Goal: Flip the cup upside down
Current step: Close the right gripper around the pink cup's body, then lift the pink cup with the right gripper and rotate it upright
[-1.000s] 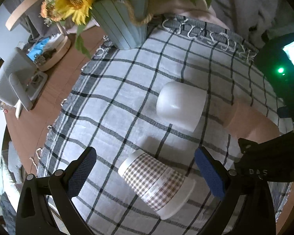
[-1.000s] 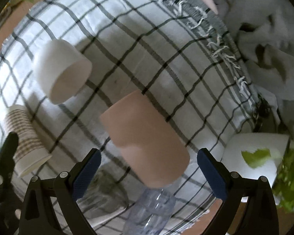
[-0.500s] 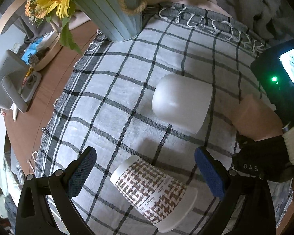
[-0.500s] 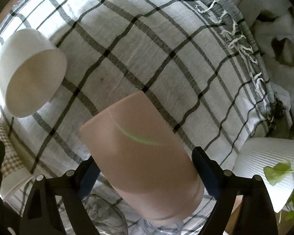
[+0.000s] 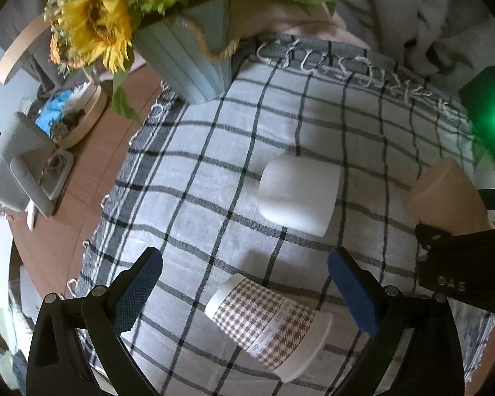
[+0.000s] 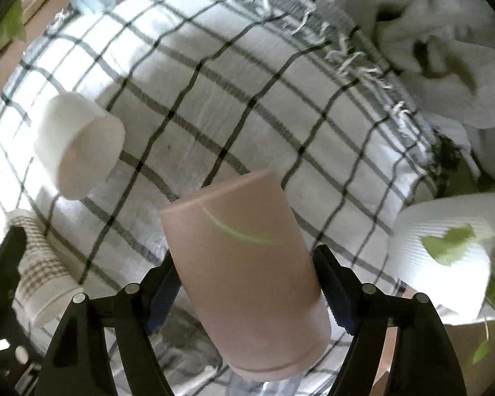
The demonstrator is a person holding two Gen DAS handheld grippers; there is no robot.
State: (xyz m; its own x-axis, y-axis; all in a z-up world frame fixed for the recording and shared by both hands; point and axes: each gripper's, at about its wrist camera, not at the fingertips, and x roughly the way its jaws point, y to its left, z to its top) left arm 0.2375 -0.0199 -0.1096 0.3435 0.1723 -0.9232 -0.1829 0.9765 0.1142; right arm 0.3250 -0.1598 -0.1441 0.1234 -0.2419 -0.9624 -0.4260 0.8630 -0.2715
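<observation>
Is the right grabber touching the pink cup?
Touching. In the right wrist view, the right gripper has both fingers pressed against the pink cup.

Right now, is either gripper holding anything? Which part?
The right gripper is shut on the pink cup, fingers on opposite sides of its wall toward the wider end. The left gripper is open and empty, above the checked paper cup.

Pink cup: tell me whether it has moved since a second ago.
Yes. The pink cup, earlier lying on the checked cloth, is now clamped in the right tongs and lifted off it.
</observation>
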